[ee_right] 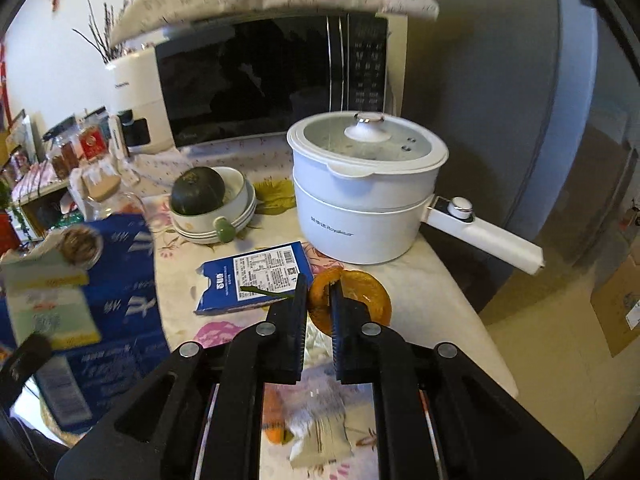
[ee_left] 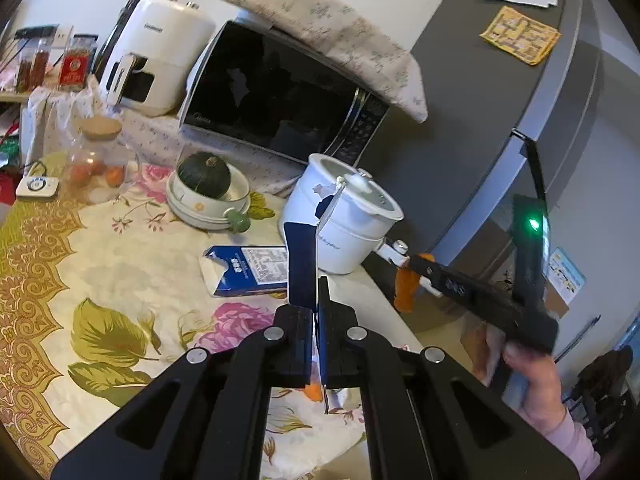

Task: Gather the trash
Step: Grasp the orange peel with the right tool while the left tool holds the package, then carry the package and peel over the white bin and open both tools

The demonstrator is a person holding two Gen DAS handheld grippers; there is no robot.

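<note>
My left gripper (ee_left: pixel 317 300) is shut on the torn edge of a blue bag (ee_left: pixel 302 256), which stands up between its fingers. In the right wrist view the same blue bag (ee_right: pixel 120 300) hangs at the left with a green-and-white box (ee_right: pixel 48 300) inside. My right gripper (ee_right: pixel 320 300) is shut on a curl of orange peel (ee_right: pixel 360 296), lifted above the table. From the left wrist view, the right gripper (ee_left: pixel 416 266) hangs past the table's right edge with the orange peel (ee_left: pixel 405 286) dangling. A flat blue carton (ee_right: pixel 256 280) lies on the floral tablecloth (ee_left: pixel 120 248). A crumpled wrapper (ee_right: pixel 316 420) lies under the right gripper.
A white electric pot (ee_right: pixel 364 200) with a long handle stands close behind the carton. A bowl holding a green squash (ee_right: pixel 198 196), a microwave (ee_left: pixel 280 92), an air fryer (ee_left: pixel 156 52) and a jar (ee_left: pixel 98 160) line the back. The grey fridge (ee_left: pixel 520 120) is on the right.
</note>
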